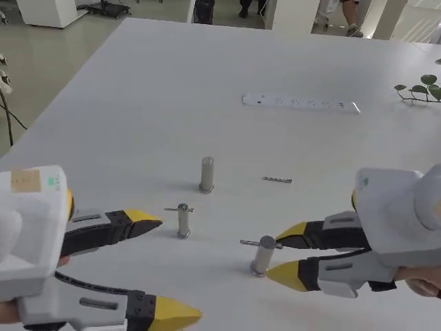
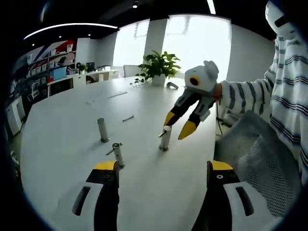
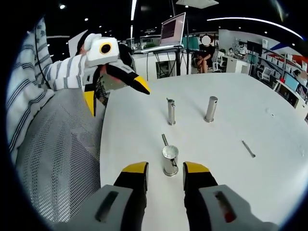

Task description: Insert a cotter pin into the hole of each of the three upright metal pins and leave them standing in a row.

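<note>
Where the white table (image 1: pixel 138 103) runs toward the person in the head view, the left gripper (image 1: pixel 165 269) sits lowest and leftmost. Its jaws are spread wide with nothing between them, and its body is cut off by the picture's edge. Just off its upper yellow tip stands the left metal pin (image 1: pixel 182 222), upright, outside the jaws and not touched. A first cotter pin (image 1: pixel 178 209) crosses near its top and sticks out to the left.

Slightly right and farther back stands the far metal pin (image 1: pixel 207 174), upright, well apart from both grippers. Right again and nearest the person is the near metal pin (image 1: pixel 262 256), with a second cotter pin (image 1: pixel 249 243) jutting out to its left. Beyond it, a loose cotter pin (image 1: pixel 277 180) lies flat on the table, near the far metal pin but apart from it.

The right gripper (image 1: pixel 278 255) comes in from the right with its jaws parted. Its two yellow tips flank the near metal pin. In the right gripper view the pin stands in the gap just ahead of the tips, with white table showing on either side. Whether either tip touches it is hard to make out. The holes in the pins are too small to see.

That makes three metal pins, all upright, and three cotter pins, two seated and one loose.
</note>
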Demonstrator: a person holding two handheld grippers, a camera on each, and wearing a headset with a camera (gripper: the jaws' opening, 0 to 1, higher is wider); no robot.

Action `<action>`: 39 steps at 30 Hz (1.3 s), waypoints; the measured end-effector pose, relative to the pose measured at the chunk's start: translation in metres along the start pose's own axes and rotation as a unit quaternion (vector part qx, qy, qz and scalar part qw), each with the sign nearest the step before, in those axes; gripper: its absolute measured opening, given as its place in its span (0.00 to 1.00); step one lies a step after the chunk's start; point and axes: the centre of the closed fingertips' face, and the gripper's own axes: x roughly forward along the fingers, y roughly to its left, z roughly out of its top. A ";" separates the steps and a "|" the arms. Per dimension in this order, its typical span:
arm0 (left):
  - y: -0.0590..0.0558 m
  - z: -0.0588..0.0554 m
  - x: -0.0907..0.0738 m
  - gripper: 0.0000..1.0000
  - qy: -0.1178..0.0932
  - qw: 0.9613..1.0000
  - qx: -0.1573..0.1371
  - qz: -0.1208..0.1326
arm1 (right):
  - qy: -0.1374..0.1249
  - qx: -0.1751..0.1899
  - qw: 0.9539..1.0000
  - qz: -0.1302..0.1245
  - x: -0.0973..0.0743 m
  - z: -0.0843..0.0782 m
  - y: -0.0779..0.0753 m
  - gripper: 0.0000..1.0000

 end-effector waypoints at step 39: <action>0.006 -0.013 -0.006 0.99 -0.002 0.997 -0.060 0.046 | -0.005 0.008 1.000 -0.001 0.019 -0.008 -0.003 0.18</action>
